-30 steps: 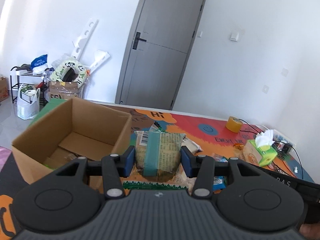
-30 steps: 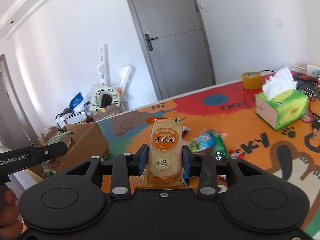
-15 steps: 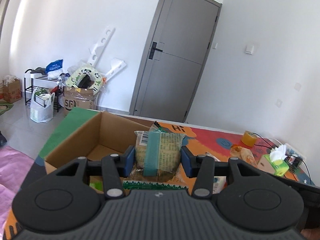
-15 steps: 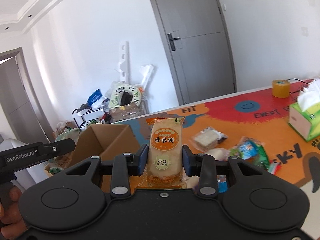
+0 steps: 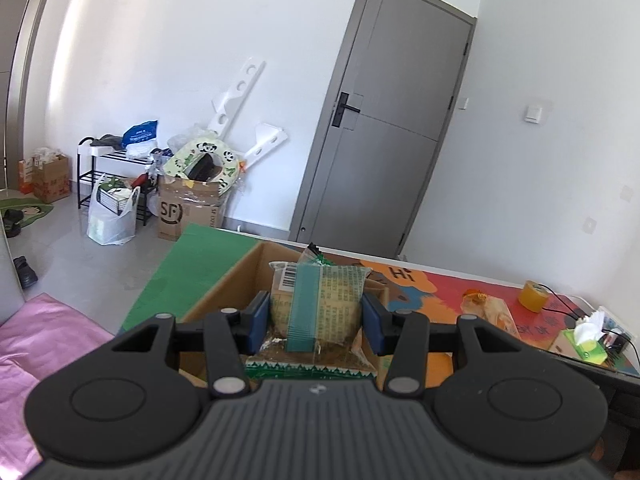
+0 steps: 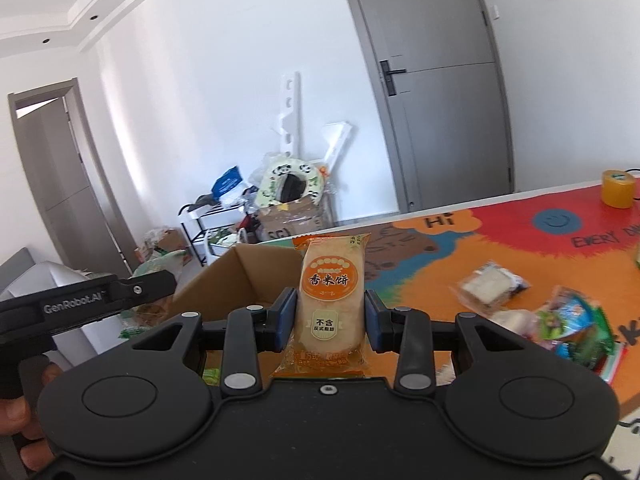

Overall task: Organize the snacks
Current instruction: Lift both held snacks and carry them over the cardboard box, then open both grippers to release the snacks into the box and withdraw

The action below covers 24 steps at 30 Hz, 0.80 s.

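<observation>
Now I've swung both grippers toward the cardboard box [image 5: 224, 300], left fingers [image 5: 258, 326] gripping the green packet [image 5: 318, 304], right fingers [image 6: 286, 316] gripping the rice cracker [image 6: 332, 300], ready to drop.

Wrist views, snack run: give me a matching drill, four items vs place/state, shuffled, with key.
Items:
1. orange rice cracker pack
2. green-striped snack pack
3. tape roll
4. cardboard box

Places/states:
A. open on the table, beyond both grippers
B. clamped in the left gripper
C. standing on the table mat's far side
D. clamped in the right gripper

Pairs: 1-D, 2-B, 3-C, 4-A
</observation>
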{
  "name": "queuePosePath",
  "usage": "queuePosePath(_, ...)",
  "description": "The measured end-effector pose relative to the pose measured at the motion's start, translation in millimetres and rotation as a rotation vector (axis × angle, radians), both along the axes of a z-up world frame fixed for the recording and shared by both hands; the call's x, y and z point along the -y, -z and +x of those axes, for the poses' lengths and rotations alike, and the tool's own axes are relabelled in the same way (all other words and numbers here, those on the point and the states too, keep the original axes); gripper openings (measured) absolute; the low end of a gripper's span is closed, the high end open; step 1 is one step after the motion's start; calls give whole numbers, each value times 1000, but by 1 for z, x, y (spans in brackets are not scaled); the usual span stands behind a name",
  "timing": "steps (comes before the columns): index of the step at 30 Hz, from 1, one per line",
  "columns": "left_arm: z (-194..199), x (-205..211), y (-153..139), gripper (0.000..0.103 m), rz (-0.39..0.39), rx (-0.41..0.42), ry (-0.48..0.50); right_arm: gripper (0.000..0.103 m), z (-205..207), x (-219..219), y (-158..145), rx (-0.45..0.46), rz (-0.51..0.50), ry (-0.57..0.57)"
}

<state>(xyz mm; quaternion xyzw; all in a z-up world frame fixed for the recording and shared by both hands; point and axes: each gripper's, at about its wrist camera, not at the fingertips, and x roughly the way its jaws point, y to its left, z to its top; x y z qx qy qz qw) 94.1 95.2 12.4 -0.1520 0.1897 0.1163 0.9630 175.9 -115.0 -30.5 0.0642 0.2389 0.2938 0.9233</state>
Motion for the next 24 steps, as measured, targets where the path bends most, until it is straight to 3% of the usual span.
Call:
queuePosePath(11, 18, -32, 18, 47, -33, -60, -33, 37, 9, -50, 0, -2, -20, -57)
queuePosePath(22, 1, -52, 17, 53, -71, -67, -84, 37, 15, -85, 12, -48, -23, -122)
queuePosePath(24, -1, -55, 17, 59, -82, -74, -94, 41, 12, -85, 10, -50, -10, -145)
